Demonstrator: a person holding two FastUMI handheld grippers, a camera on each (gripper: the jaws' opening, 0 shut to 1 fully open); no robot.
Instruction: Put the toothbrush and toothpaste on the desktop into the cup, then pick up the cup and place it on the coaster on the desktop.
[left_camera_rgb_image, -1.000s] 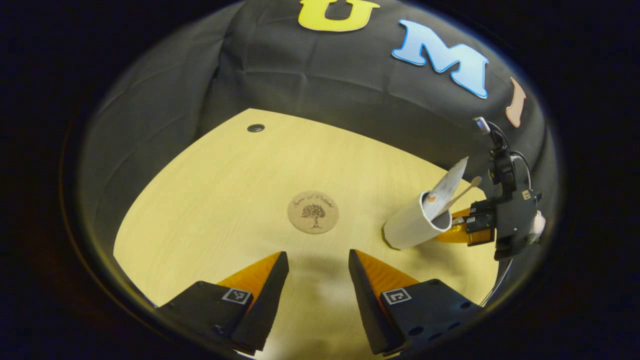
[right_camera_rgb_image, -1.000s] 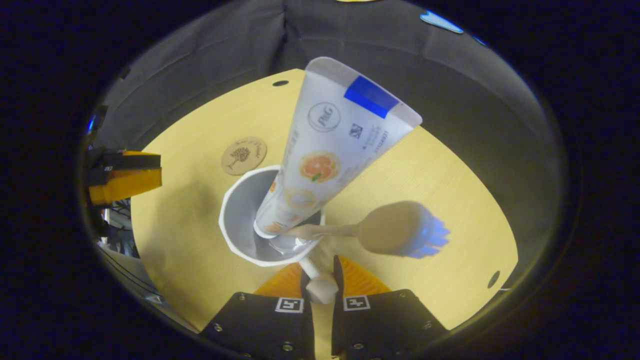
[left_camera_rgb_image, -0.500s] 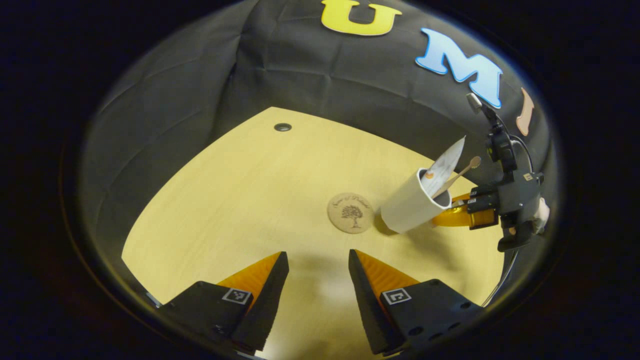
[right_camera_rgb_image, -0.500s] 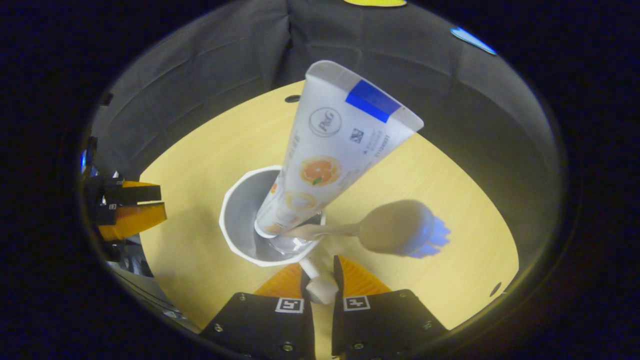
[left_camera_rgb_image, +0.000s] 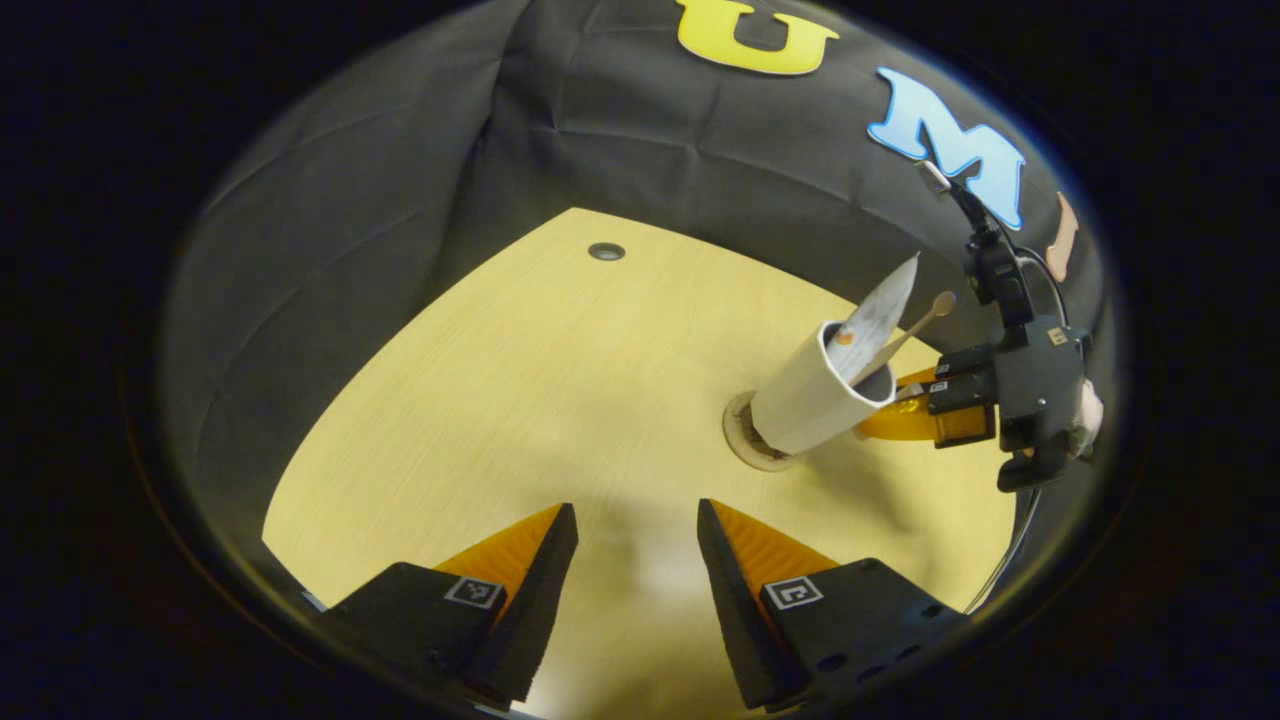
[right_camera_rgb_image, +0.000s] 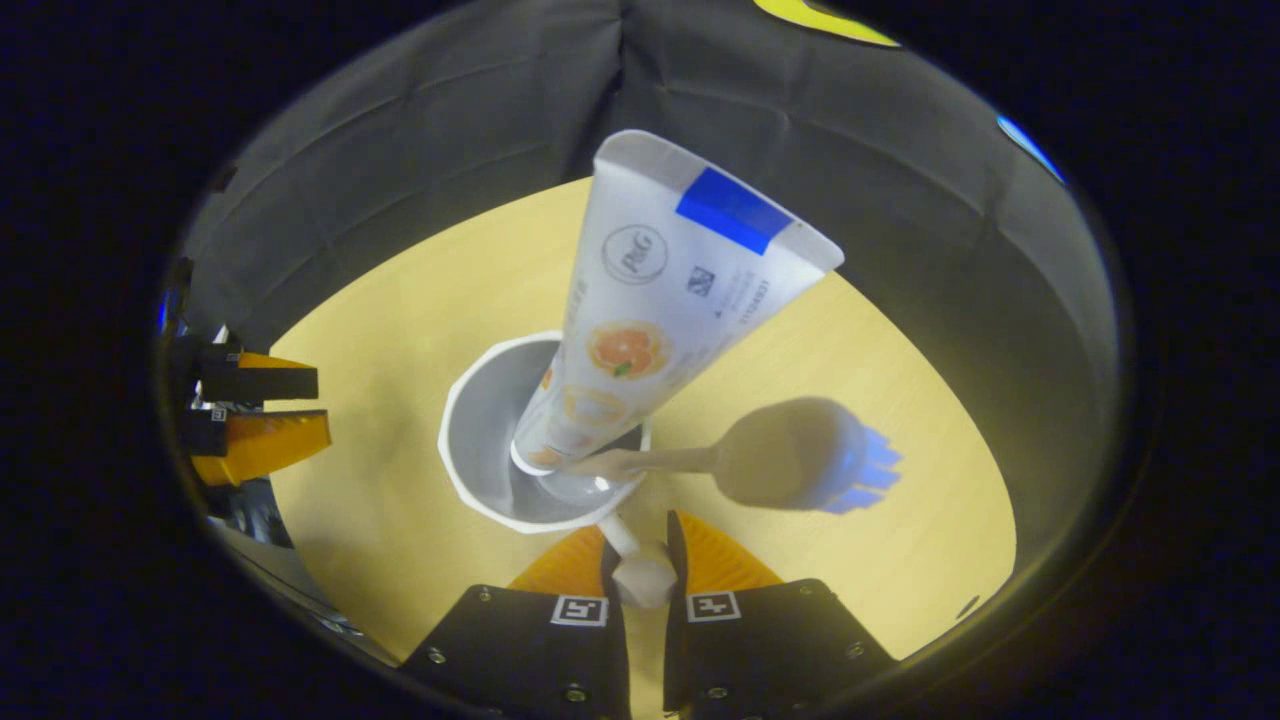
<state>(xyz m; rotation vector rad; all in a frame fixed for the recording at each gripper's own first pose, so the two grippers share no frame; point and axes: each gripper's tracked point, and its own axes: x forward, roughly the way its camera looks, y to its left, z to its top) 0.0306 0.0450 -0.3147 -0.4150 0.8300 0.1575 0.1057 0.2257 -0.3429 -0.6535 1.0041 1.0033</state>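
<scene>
Wood desktop (left_camera_rgb_image: 520, 400), black cloth wall (left_camera_rgb_image: 620, 130)

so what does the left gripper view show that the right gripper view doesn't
Left gripper view: the coaster, partly hidden under the base of the cup, and the cup's outer wall.
Right gripper view: the cup's inside, and its handle pinched in the right gripper.
Both: the cup, toothpaste, toothbrush, desktop and the open left gripper.
</scene>
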